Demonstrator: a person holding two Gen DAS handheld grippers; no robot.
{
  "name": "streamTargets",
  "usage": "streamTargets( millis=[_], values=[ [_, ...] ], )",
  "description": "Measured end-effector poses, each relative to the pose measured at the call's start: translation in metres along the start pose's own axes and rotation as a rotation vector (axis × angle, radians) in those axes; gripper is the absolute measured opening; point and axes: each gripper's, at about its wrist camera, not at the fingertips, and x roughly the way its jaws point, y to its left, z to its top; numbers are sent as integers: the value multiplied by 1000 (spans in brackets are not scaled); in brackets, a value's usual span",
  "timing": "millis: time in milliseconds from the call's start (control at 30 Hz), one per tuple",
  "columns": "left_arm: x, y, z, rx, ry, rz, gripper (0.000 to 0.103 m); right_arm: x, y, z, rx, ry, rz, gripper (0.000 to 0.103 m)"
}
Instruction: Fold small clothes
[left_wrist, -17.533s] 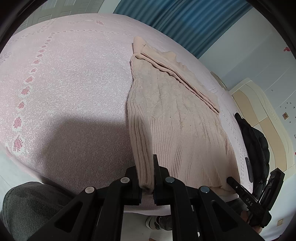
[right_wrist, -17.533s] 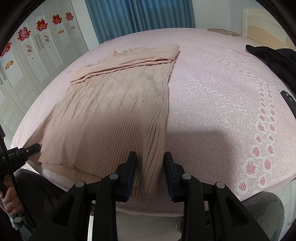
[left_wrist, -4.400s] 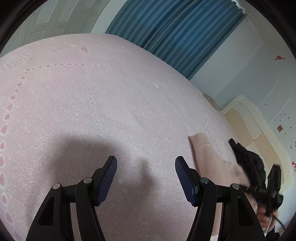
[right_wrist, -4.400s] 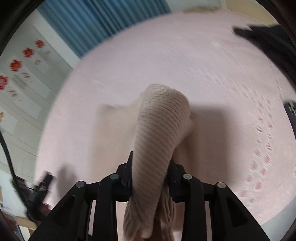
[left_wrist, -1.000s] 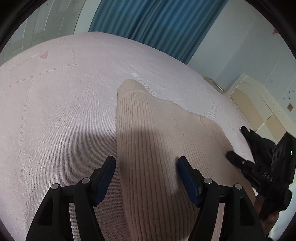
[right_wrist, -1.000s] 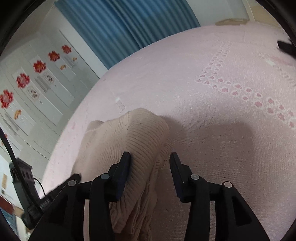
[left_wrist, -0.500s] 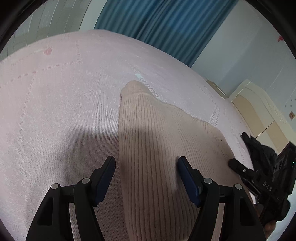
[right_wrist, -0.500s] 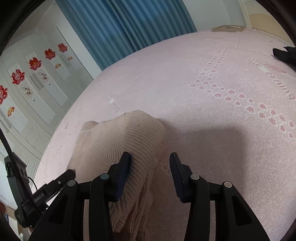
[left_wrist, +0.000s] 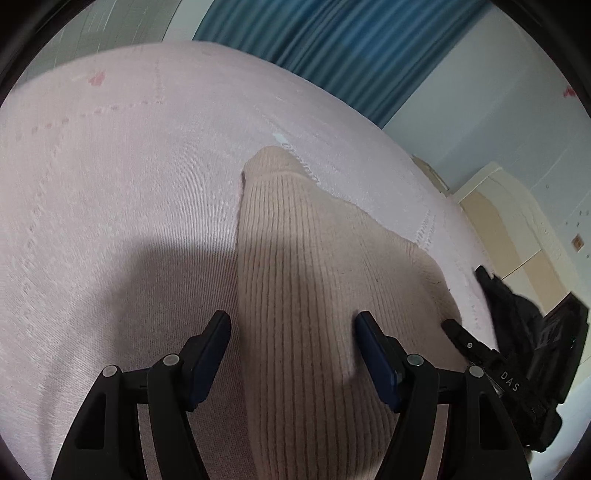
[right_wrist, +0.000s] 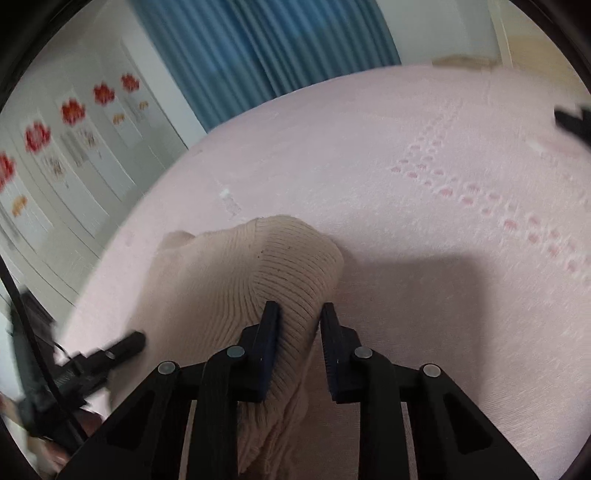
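While the right gripper (right_wrist: 297, 319) is closing on the sweater's (right_wrist: 266, 280) fold at lower centre, the left gripper (left_wrist: 291, 332) is standing spread astride it on the bed (left_wrist: 110, 166). Risk: a shallow pinch slipping, loosening the fold.

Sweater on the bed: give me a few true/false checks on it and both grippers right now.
1. The sweater is beige ribbed knit. True.
2. It lies on a pink bedspread. True.
3. The left gripper is clamped shut on the sweater. False: its jaws stand wide apart over the knit, not pressing it.
4. The right gripper has a fold of the sweater between its jaws. True; the jaws have just been closing on it.
5. The curtain behind the bed is red. False: it is blue.
6. The sweater is spread out flat at full length. False: it is bunched into a folded bundle.
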Motion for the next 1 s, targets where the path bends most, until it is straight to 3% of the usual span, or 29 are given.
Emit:
streamTargets(
  millis=[167,333,467,600,667,700,733,767,900,1000],
  values=[
    [-6,-11,-1,67,-22,58,69,-4,8,-4,-58,-7,-38,23],
    [-7,-16,3,69,-24,78,68,-24,-9,-12,35,-26,91,32],
    [-15,-18,2,91,-48,108,68,-44,-12,-25,50,-31,104,33],
    [-25,-22,-2,137,-81,140,67,-62,-7,-39,74,-44,223,42],
    [-28,-24,-4,155,-86,147,67,-58,0,-45,68,-17,237,42],
    [-29,-24,-3,161,-87,146,67,-53,5,-47,55,2,221,41],
    [-30,-24,-2,161,-88,145,67,-46,10,-49,34,15,181,18],
    [-31,-24,-2,162,-91,148,67,-43,14,-51,18,7,148,12],
    [-37,-18,3,155,-121,158,67,-57,8,-48,43,-92,186,11],
    [-37,-11,6,142,-105,153,67,-21,12,-53,-32,73,28,12]
  ],
)
